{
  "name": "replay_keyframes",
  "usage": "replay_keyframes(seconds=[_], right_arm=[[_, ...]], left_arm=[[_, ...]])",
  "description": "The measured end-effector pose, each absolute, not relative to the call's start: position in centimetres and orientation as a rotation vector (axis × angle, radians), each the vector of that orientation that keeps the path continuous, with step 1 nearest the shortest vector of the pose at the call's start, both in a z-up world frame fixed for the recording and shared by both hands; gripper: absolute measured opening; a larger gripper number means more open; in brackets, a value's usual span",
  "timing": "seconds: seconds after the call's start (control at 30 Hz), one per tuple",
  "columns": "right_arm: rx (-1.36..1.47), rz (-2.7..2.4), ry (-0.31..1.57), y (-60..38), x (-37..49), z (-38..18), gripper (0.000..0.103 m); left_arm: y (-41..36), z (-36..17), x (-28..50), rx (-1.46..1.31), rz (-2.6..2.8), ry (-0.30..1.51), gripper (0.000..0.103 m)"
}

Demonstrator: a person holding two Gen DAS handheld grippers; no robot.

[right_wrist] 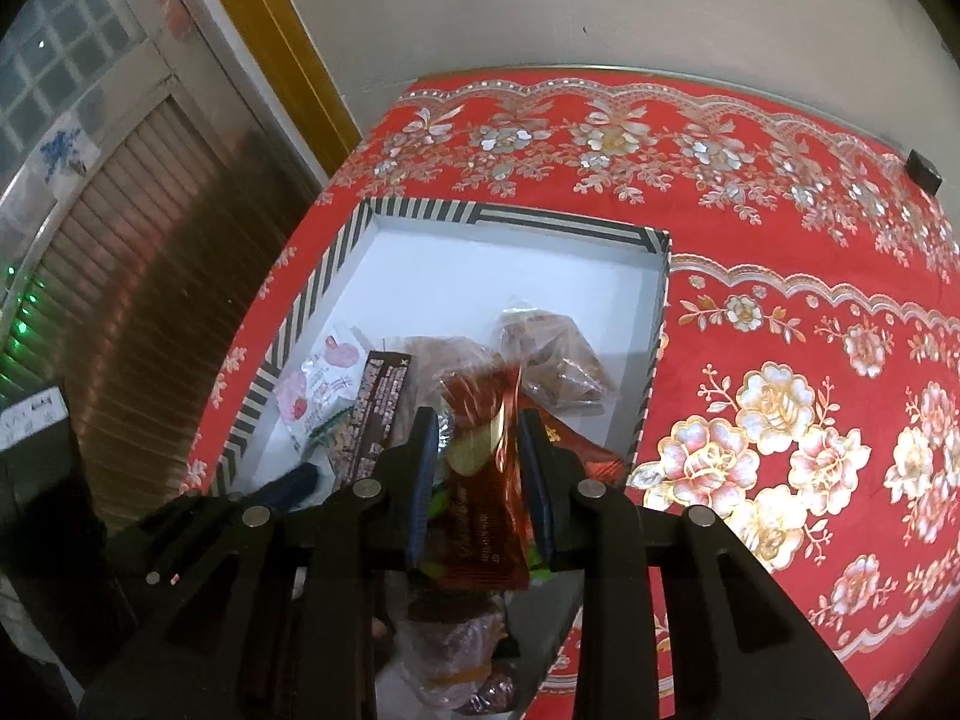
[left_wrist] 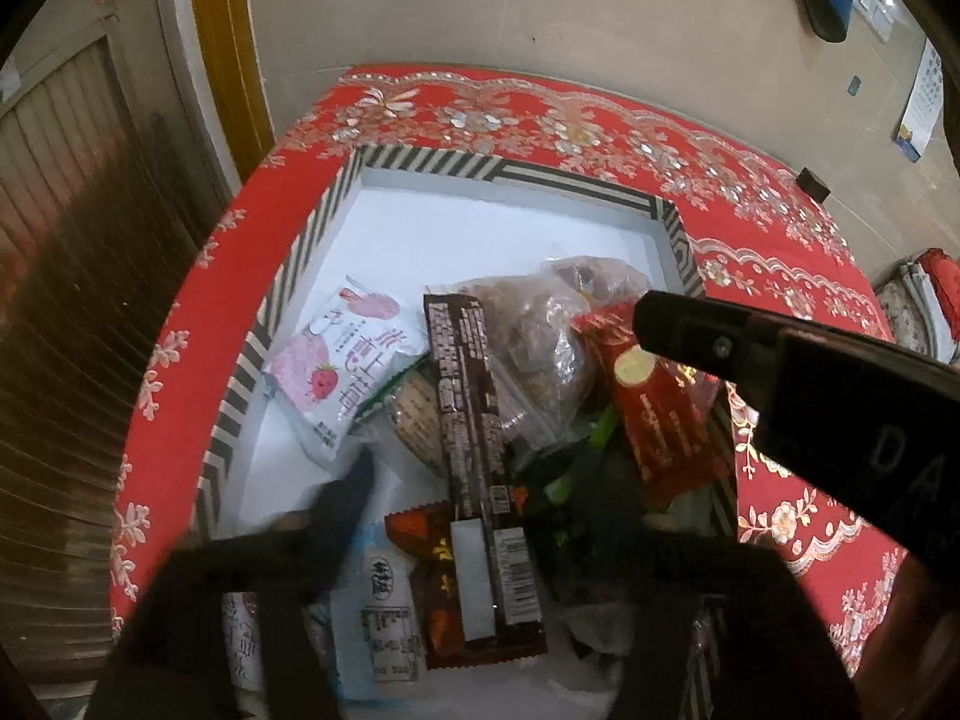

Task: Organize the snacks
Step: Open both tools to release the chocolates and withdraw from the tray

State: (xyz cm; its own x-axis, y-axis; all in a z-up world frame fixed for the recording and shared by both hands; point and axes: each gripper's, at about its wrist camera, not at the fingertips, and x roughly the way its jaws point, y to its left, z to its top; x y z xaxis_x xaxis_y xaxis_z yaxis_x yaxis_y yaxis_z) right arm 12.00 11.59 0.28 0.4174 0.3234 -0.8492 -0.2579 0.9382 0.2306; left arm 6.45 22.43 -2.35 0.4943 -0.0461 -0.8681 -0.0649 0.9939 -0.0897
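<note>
The right gripper (right_wrist: 480,450), black with blue pads, is clenched on a glossy red foil snack packet with a gold seal (right_wrist: 489,480); in the right wrist view the packet stands edge-up between the two pads at the centre of the frame. In the left wrist view the same red packet (left_wrist: 654,414) sits right of centre, with the right gripper's black finger (left_wrist: 690,330) coming in from the right edge and touching its upper end.

The left gripper (left_wrist: 456,516) is blurred and dark along the bottom of its own view. Its fingers stand apart, with nothing seen between them, over the wrappers in the lower middle of the frame.

All the snacks lie in a shallow white box with a black-and-cream striped rim (left_wrist: 420,159), which rests on a red tablecloth with a silver and gold flower print (left_wrist: 780,222). The far half of the box floor is bare white. Piled in the near half are a white pouch printed with a pink strawberry (left_wrist: 342,372) at centre left, a long dark brown bar wrapper (left_wrist: 465,396) running down the middle, and a clear bag of brown pieces (left_wrist: 540,336) just above the red packet. A small dark block (right_wrist: 924,171) sits on the cloth at upper right.
</note>
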Motion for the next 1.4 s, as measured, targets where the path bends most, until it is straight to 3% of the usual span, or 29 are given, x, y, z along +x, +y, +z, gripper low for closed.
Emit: replay_keyframes(seconds=[0.13,0.3,0.67,1.4], right_arm=[[0.075,0.371,1.066,11.6,11.7,0.7,0.027],[0.084,0.341,1.037,10.8,10.5,1.6,0.027],[0.066,0.322,0.938,6.0,6.1,3.9,0.027],[0.015,0.585,0.962,4.8,2.0,4.4,0.027]], left_arm=[[22.3,-1.8,6.2,-0.086,0.024,1.035,0.103],[22.5,-2.4,6.0,-0.044,0.1,1.101,0.103],[22.0,-0.2,3.1,-0.057,0.138,1.011,0.103],[16.9,0.3,-1.5,-0.067,0.216,1.046,0.103]])
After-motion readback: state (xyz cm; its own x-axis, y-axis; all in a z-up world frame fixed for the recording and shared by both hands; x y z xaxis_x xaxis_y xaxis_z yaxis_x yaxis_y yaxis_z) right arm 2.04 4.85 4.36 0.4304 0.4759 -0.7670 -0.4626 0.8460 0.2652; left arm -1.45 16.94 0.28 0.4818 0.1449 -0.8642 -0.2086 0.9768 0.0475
